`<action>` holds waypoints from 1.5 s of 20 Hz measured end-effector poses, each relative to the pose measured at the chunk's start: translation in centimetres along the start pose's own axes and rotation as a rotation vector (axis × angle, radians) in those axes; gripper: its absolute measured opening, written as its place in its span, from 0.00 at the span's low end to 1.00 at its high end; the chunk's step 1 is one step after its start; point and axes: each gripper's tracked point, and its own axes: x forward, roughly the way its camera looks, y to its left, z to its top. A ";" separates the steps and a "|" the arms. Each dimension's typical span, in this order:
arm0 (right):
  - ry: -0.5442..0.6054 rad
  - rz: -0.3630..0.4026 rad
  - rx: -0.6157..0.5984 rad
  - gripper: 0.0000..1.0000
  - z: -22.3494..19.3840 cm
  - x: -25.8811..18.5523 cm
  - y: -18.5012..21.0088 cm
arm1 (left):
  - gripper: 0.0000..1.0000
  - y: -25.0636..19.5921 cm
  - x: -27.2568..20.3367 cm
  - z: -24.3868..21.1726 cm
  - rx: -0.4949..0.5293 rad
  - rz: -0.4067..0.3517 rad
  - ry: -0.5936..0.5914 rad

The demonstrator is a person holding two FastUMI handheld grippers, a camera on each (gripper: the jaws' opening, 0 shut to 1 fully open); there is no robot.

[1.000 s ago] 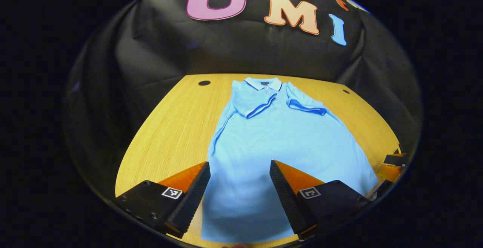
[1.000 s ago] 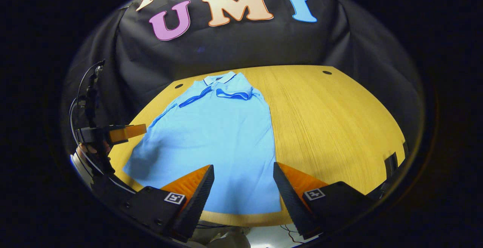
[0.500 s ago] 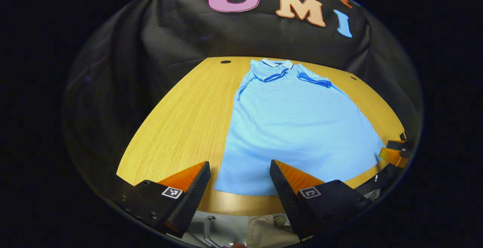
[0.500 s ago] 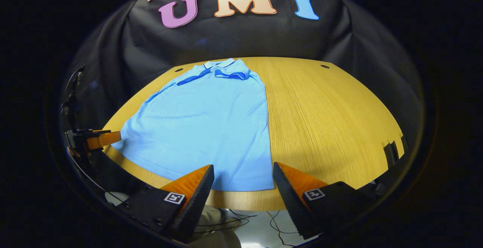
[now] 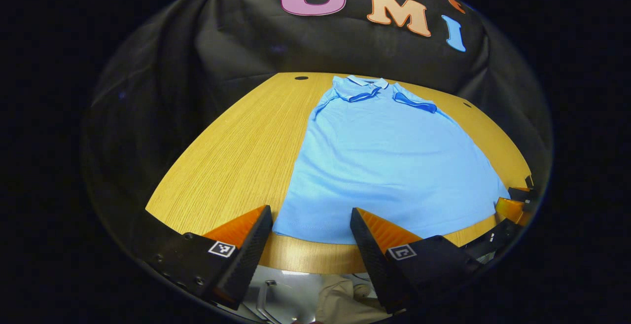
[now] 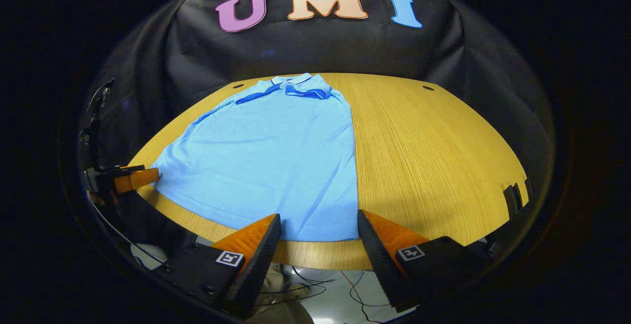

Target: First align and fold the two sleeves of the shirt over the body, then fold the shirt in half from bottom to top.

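A light blue polo shirt (image 5: pixel 389 161) (image 6: pixel 276 156) lies flat on the wooden table, collar at the far end. Both short sleeves (image 5: pixel 414 103) (image 6: pixel 305 92) are folded in over the chest. My left gripper (image 5: pixel 310 220) is open, just off the near table edge at the hem's left corner. My right gripper (image 6: pixel 318 225) is open too, at the hem's right corner (image 6: pixel 345 233), with nothing between its fingers. The right gripper's fingers (image 5: pixel 512 208) show at the right edge of the left gripper view, and the left gripper's fingers (image 6: pixel 133 178) at the left of the right gripper view.
The wooden table (image 5: pixel 236 156) (image 6: pixel 434 156) has bare wood on either side of the shirt and small dark holes (image 5: pixel 301 78) (image 6: pixel 428 88) near the far edge. Cables (image 6: pixel 315 289) and floor lie below the near table edge. Black cloth hangs behind the table.
Both grippers have drawn back toward the near table edge. The shirt's hem, earlier under the fingers, now lies just ahead of them. The shirt itself has not moved.
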 end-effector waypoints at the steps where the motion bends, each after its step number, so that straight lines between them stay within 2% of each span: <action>1: -0.008 0.002 0.001 0.97 -0.1 0.1 0.2 | 0.84 -0.3 -0.1 0.0 -0.009 0.002 -0.005; 2: -0.015 0.011 0.005 0.88 -0.3 -0.1 0.6 | 0.81 -0.5 -0.1 0.1 -0.013 0.001 -0.006; 4: -0.019 0.034 0.002 0.79 -0.3 -0.2 1.3 | 0.64 -1.7 0.0 0.1 -0.024 -0.014 -0.012; 5: -0.019 0.042 0.002 0.68 -0.4 0.0 1.5 | 0.43 -2.2 0.1 0.2 -0.029 -0.015 -0.014; 6: -0.017 0.049 0.004 0.65 -0.3 0.0 1.8 | 0.34 -2.5 0.1 0.3 -0.030 -0.018 -0.021; 7: -0.010 0.060 0.021 0.51 -0.5 -0.4 2.0 | 0.18 -2.7 0.2 0.3 -0.032 -0.016 -0.024; 9: -0.006 0.072 0.036 0.27 -0.5 -0.2 2.4 | 0.05 -2.8 0.2 0.2 -0.022 -0.011 -0.029; 12: -0.024 0.089 0.047 0.14 -0.5 -0.3 2.7 | 0.03 -2.8 0.2 0.3 -0.039 -0.014 -0.029; 17: 0.016 0.162 0.073 0.06 -0.7 -0.3 3.4 | 0.03 -2.8 -0.1 0.3 -0.061 -0.009 -0.024; 20: 0.023 0.166 0.068 0.06 -0.7 -0.5 3.4 | 0.01 -3.1 0.0 0.2 -0.039 -0.003 -0.028; 25: 0.001 0.175 0.017 0.03 -0.2 -0.7 3.6 | 0.00 -3.6 -0.2 0.6 -0.065 -0.021 -0.031; 30: -0.072 0.168 0.062 0.03 3.6 -1.4 3.2 | 0.00 -4.0 -1.2 4.4 -0.086 -0.035 -0.086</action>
